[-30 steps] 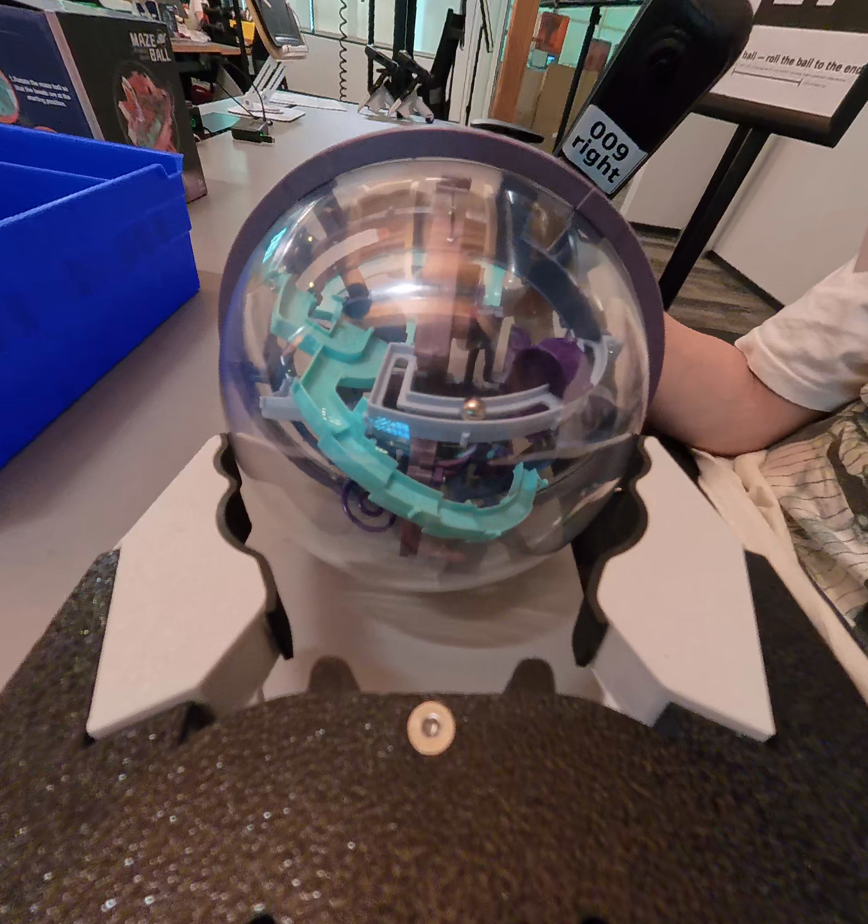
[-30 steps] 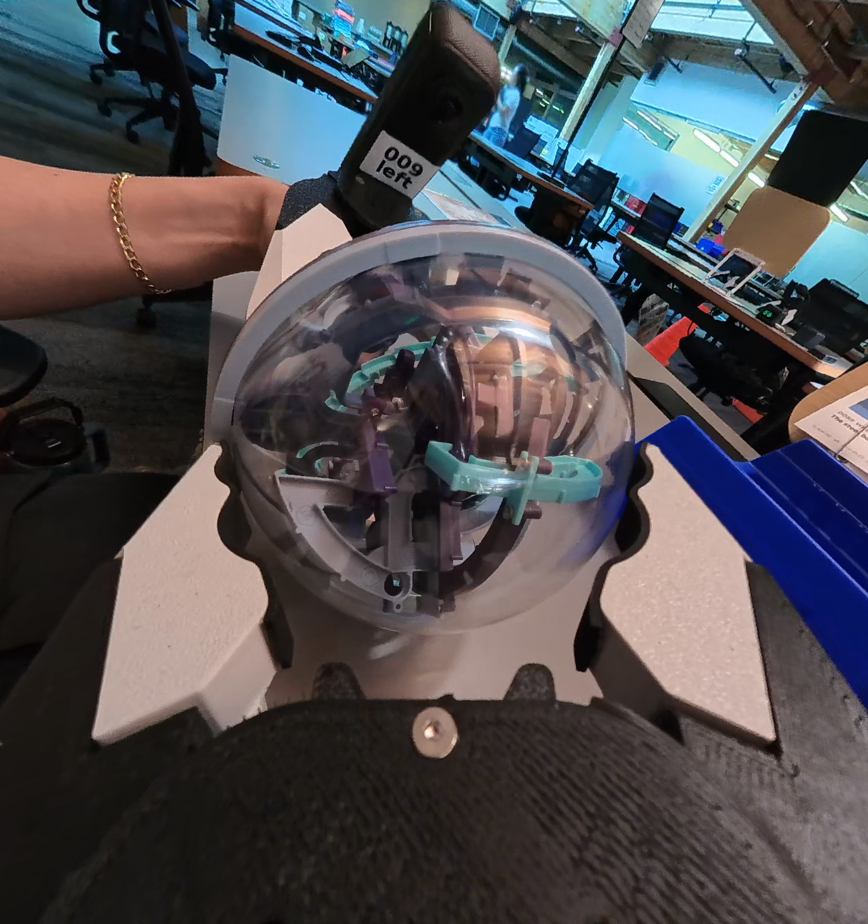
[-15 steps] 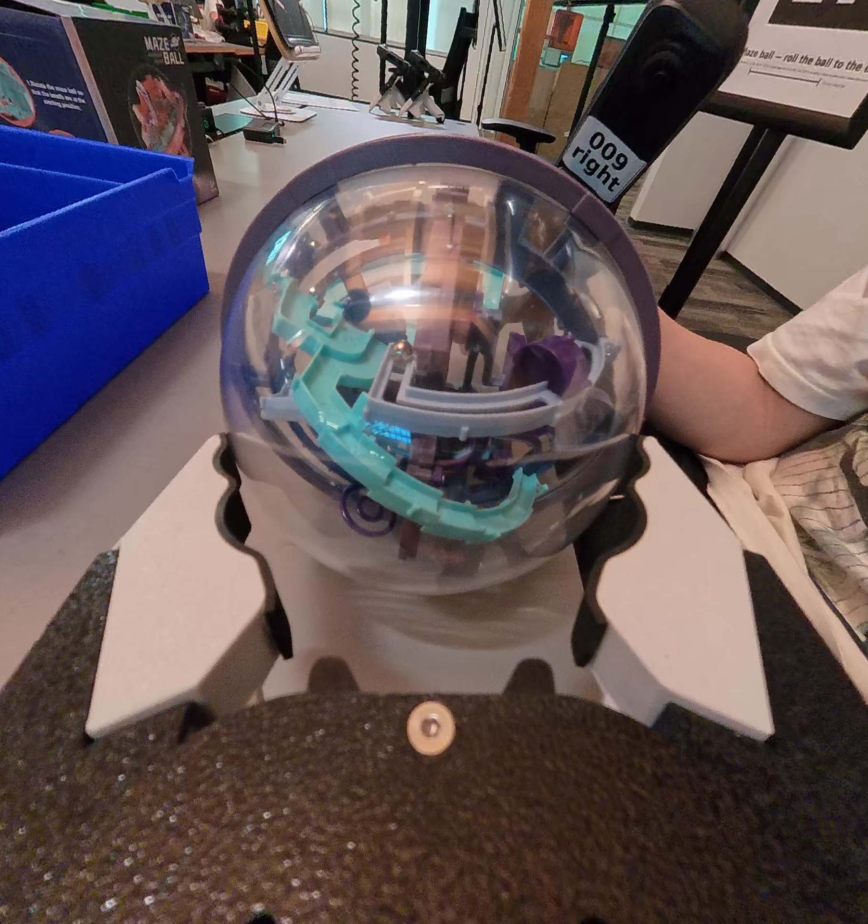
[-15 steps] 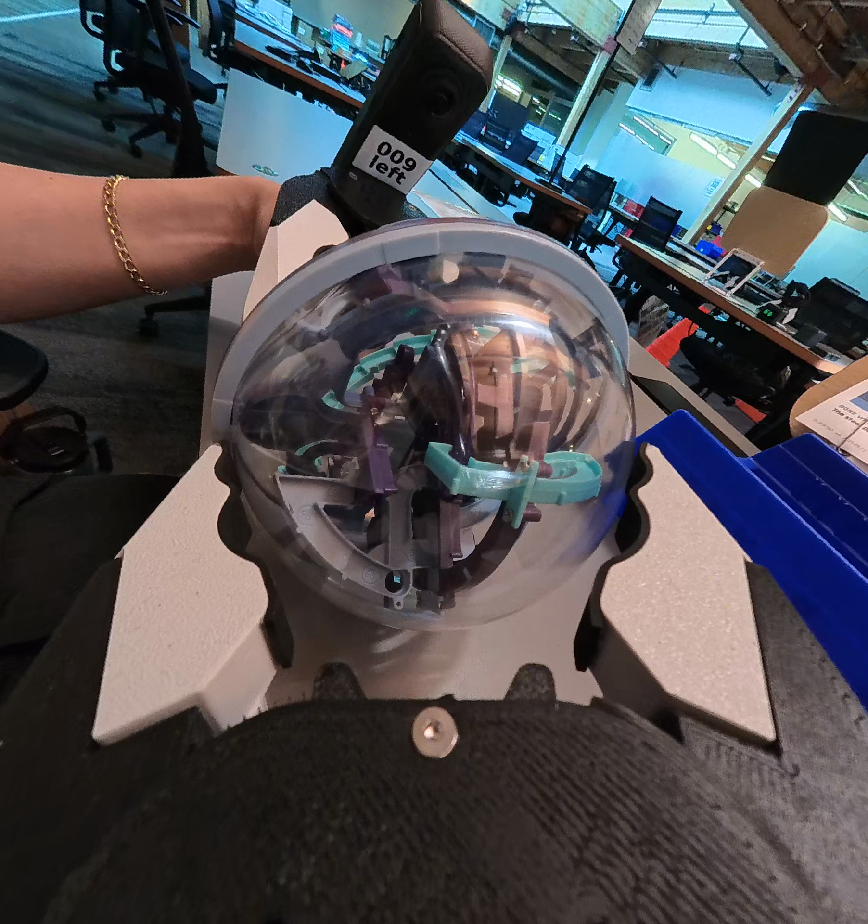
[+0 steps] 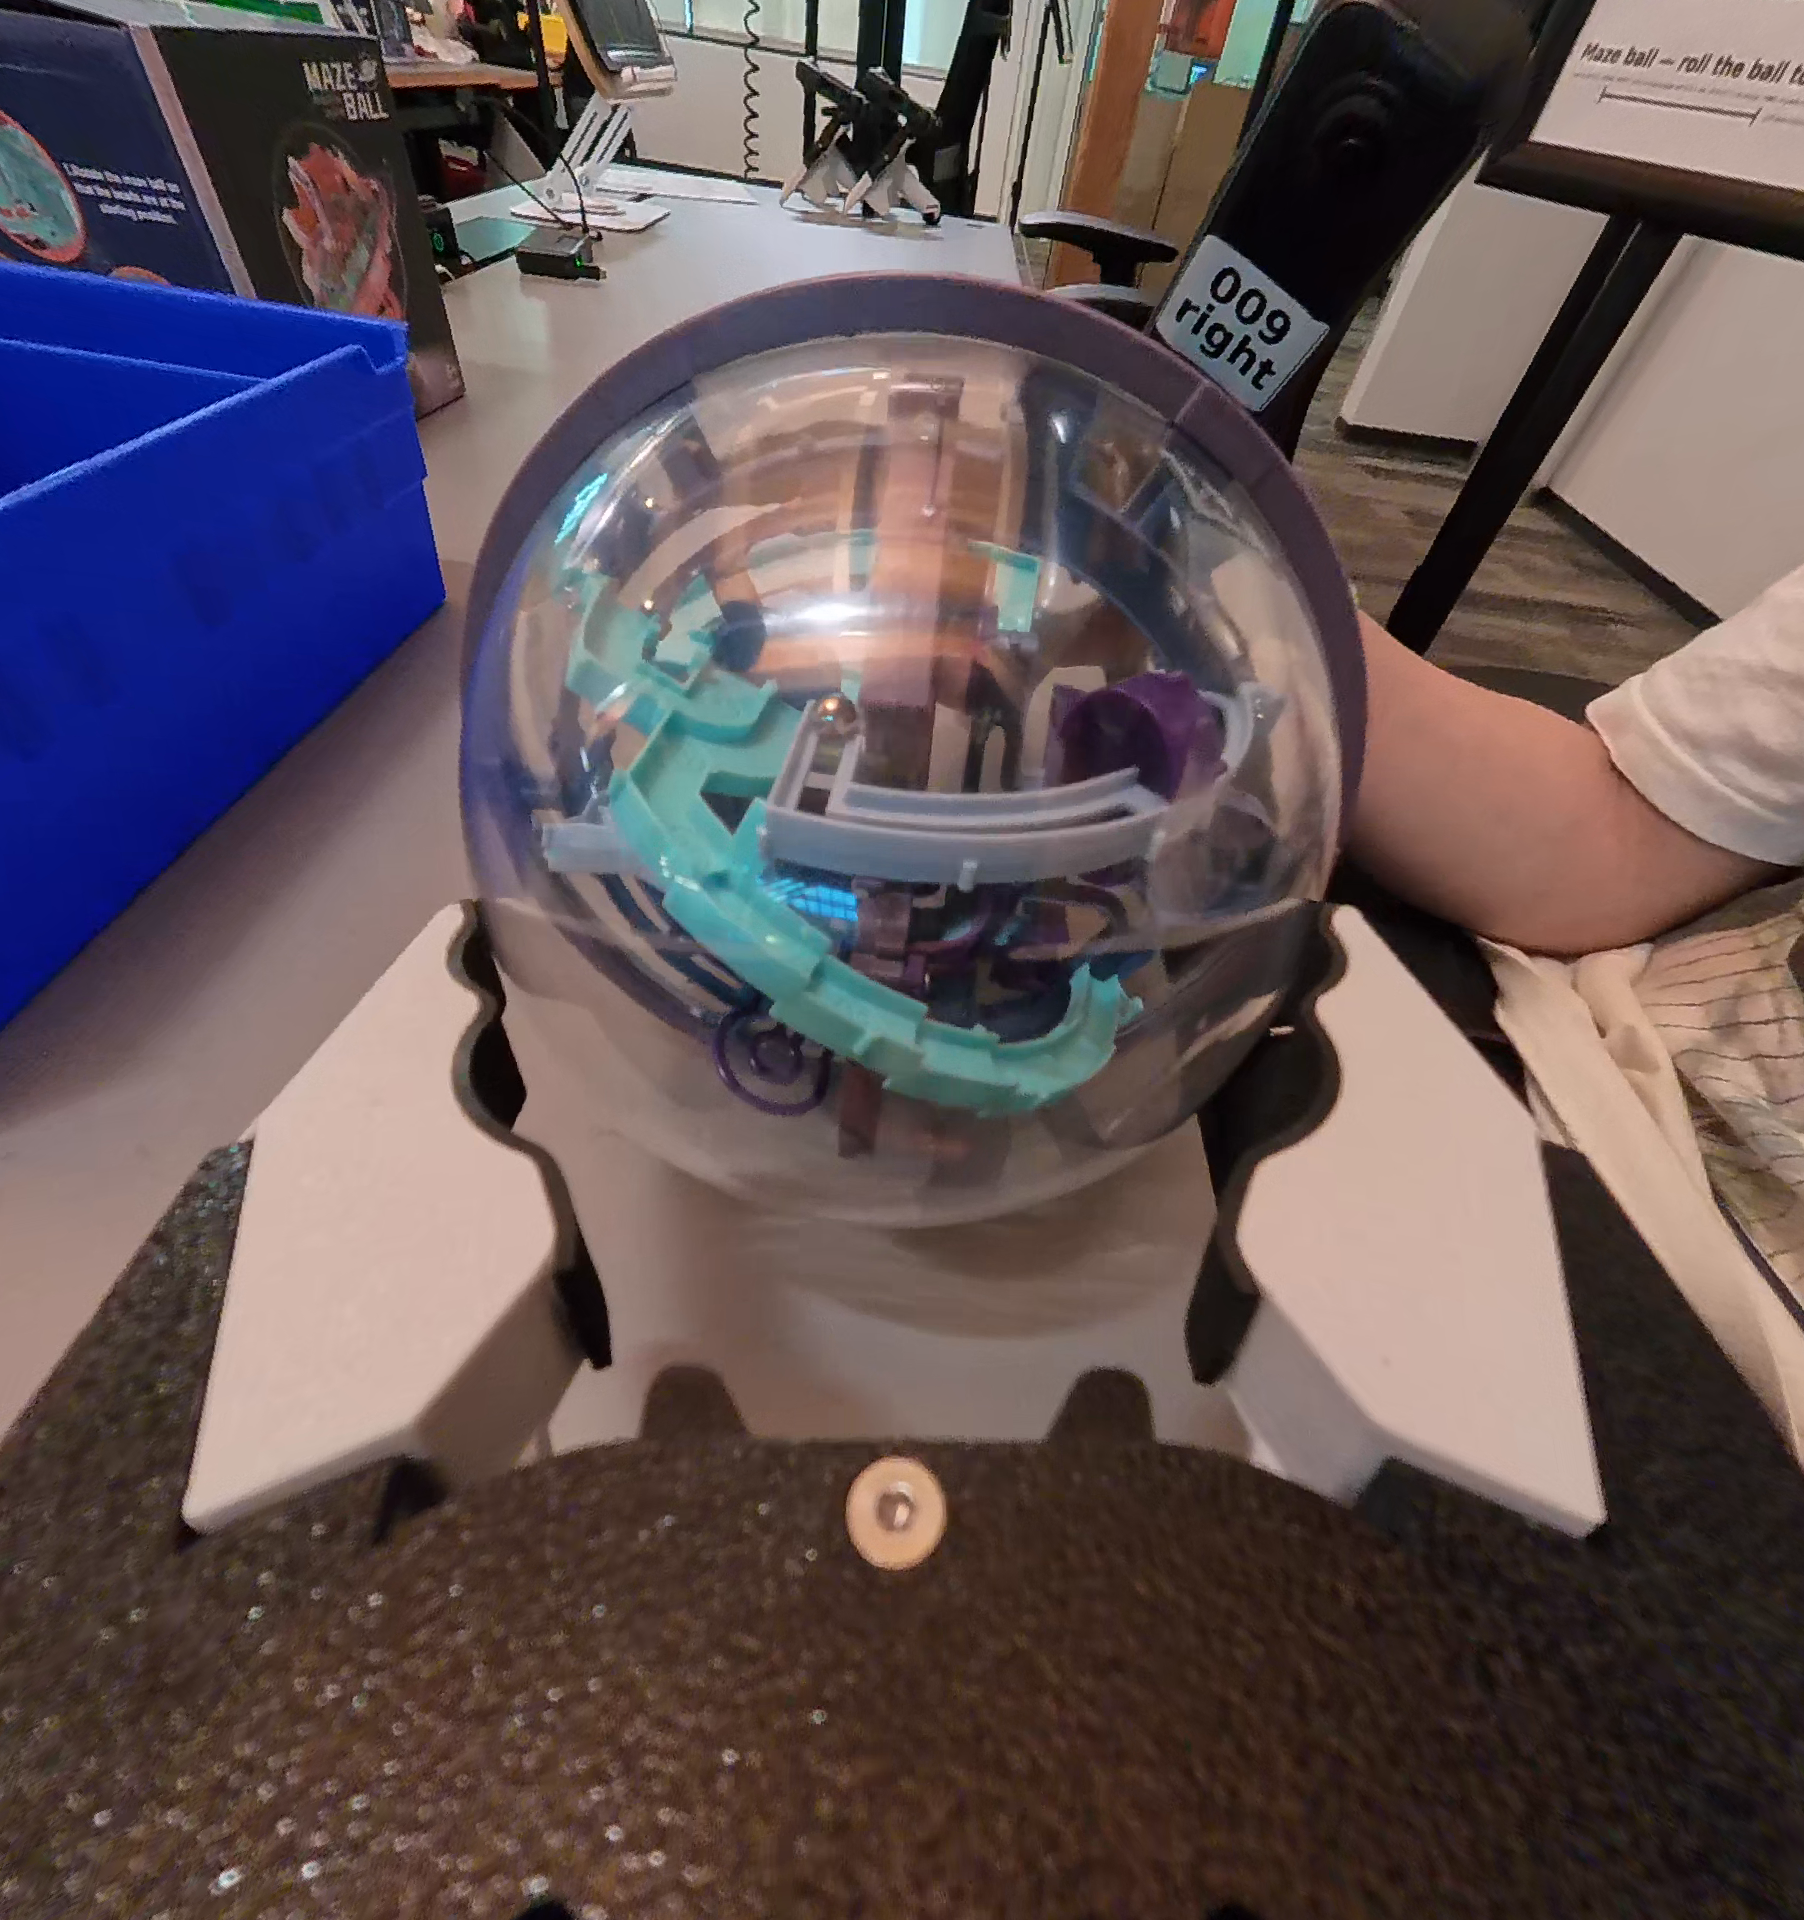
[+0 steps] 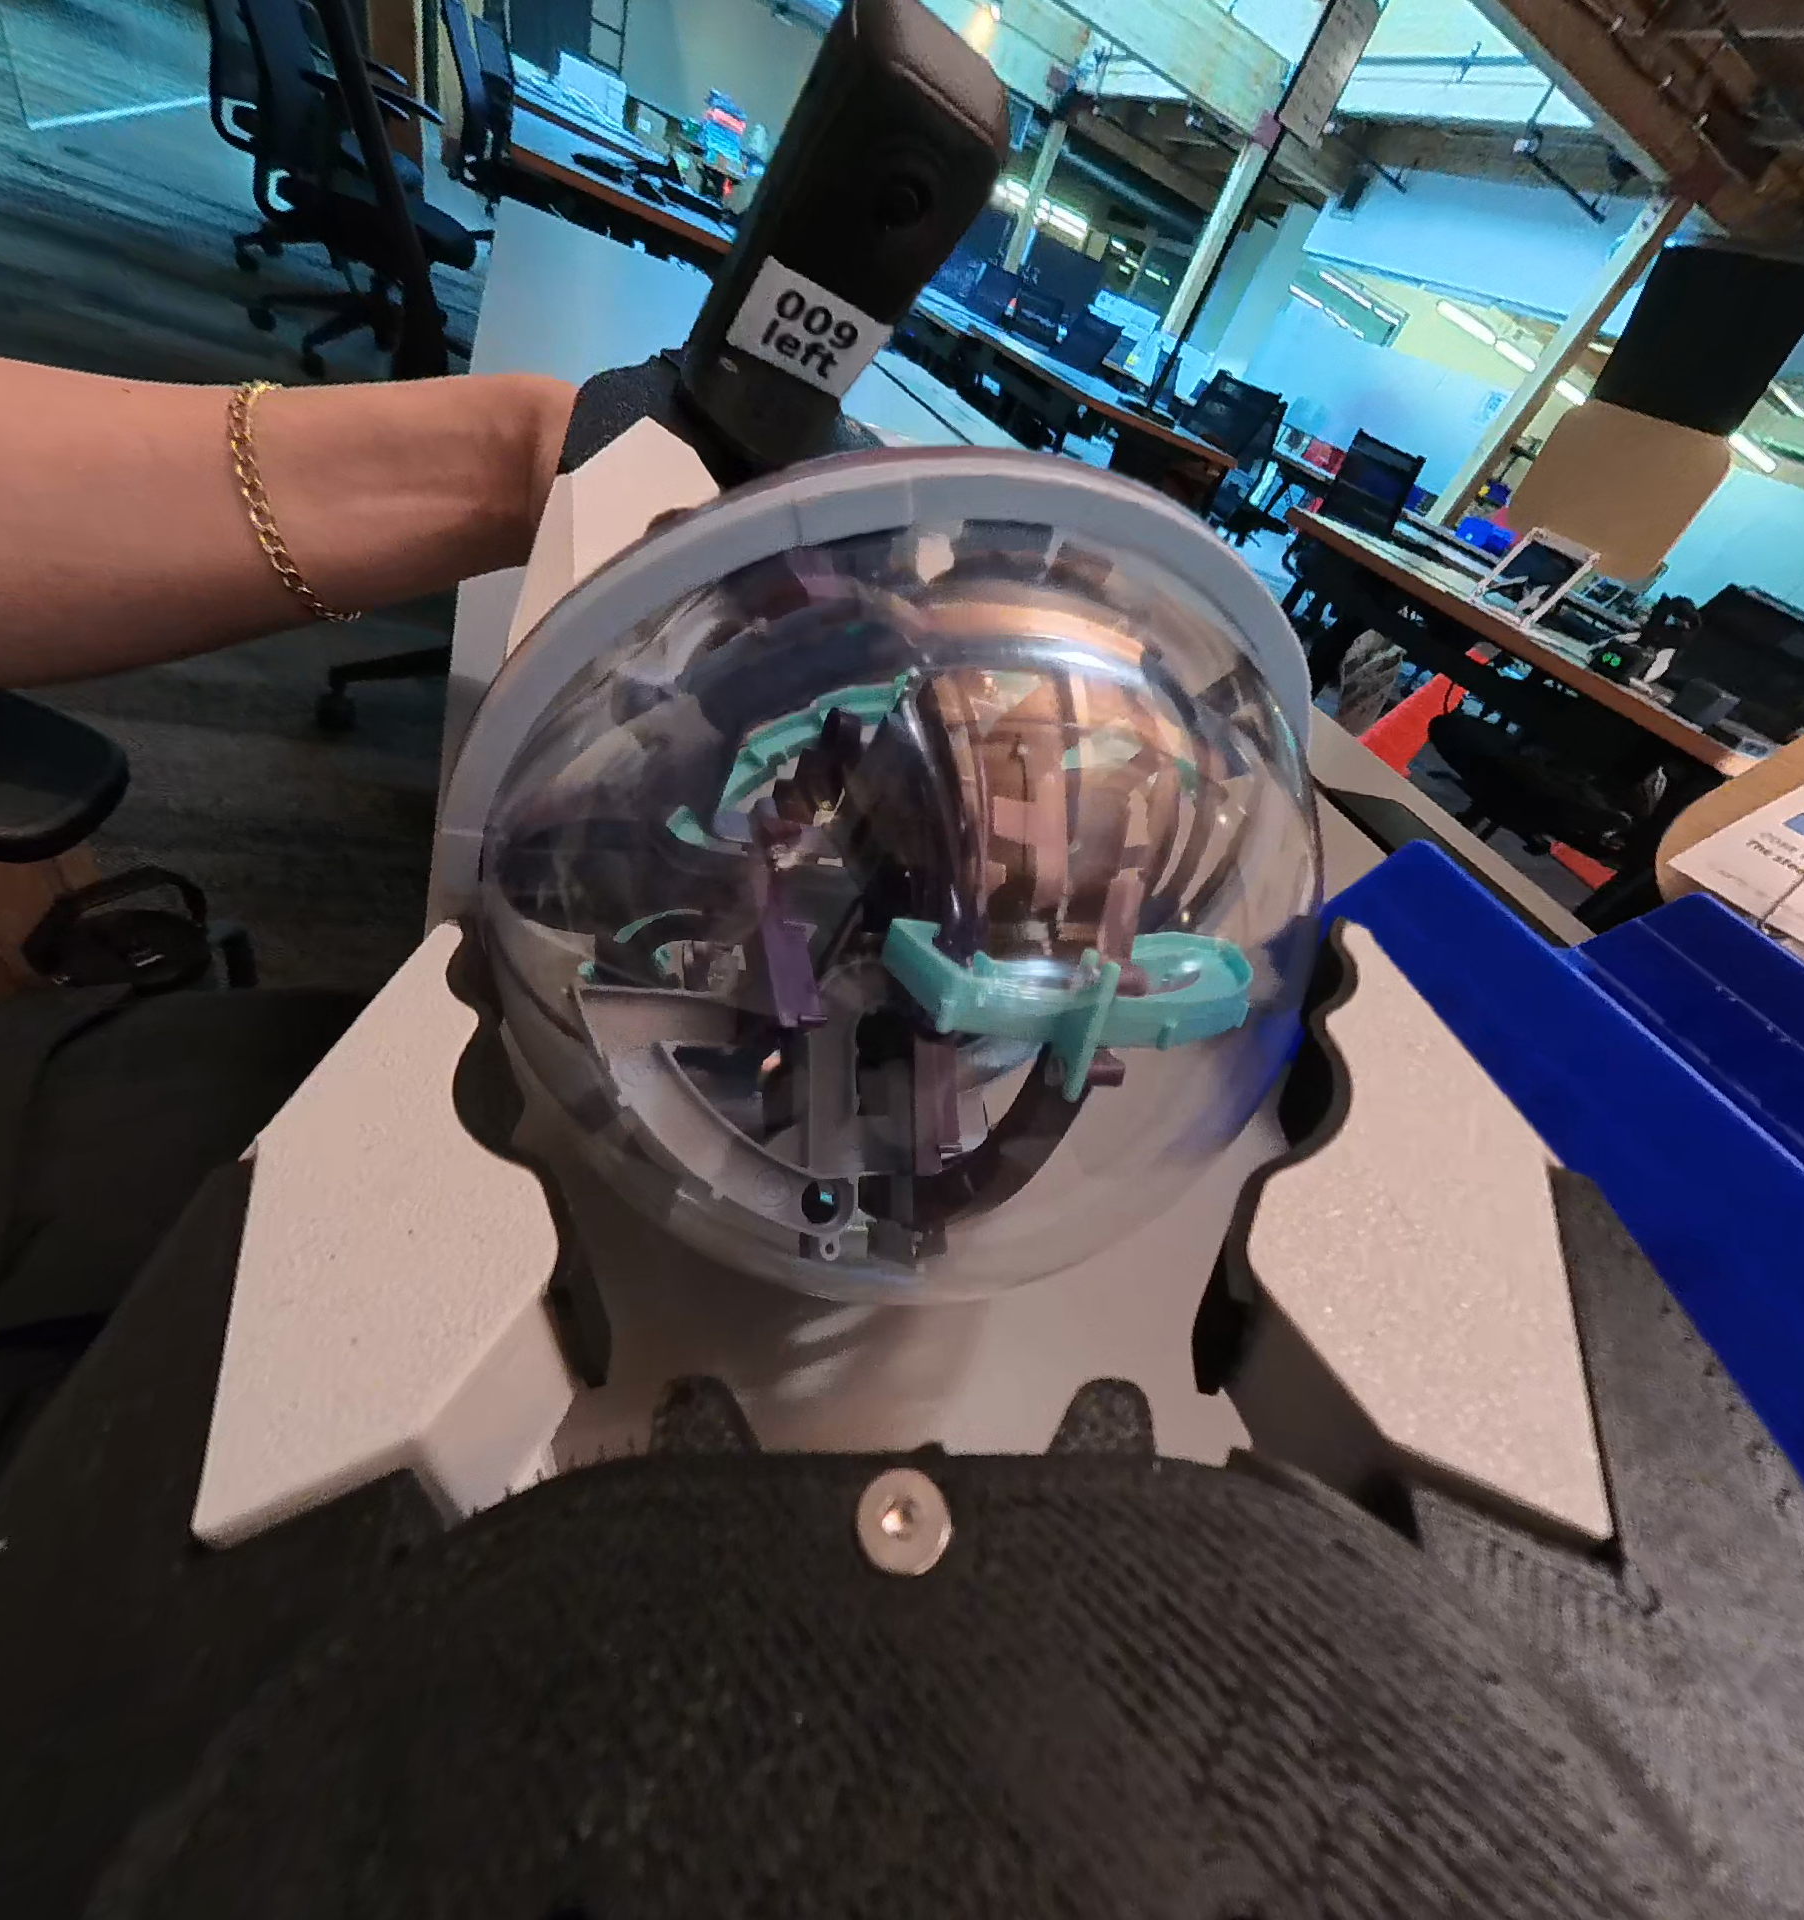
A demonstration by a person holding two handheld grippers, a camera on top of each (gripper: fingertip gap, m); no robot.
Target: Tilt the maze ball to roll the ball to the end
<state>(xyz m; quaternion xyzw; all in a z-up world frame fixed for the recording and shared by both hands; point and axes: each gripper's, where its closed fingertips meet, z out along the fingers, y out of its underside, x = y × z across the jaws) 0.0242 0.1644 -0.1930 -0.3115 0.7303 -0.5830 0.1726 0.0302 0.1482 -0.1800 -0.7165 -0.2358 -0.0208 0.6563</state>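
The maze ball (image 5: 908, 748) is a clear sphere with a purple rim and teal, grey and purple tracks inside. It is held up between both grippers from opposite sides. My left gripper (image 5: 898, 987) is shut on it, with both pads pressed on its lower flanks. My right gripper (image 6: 898, 997) is shut on the same maze ball (image 6: 898, 883) from the far side. A small steel ball (image 5: 833, 717) sits at the left corner of the grey track, next to the teal track. It cannot be made out in the right wrist view.
A blue bin (image 5: 150, 582) stands on the grey table (image 5: 254, 935) to the left; it also shows in the right wrist view (image 6: 1656, 1091). The game's box (image 5: 254, 177) is behind it. A sign stand (image 5: 1687, 135) and a person's arm (image 5: 1552, 810) are at the right.
The steel ball has rolled left along the grey track from its middle to its left corner. Both grippers have tilted the sphere slightly and kept their hold.
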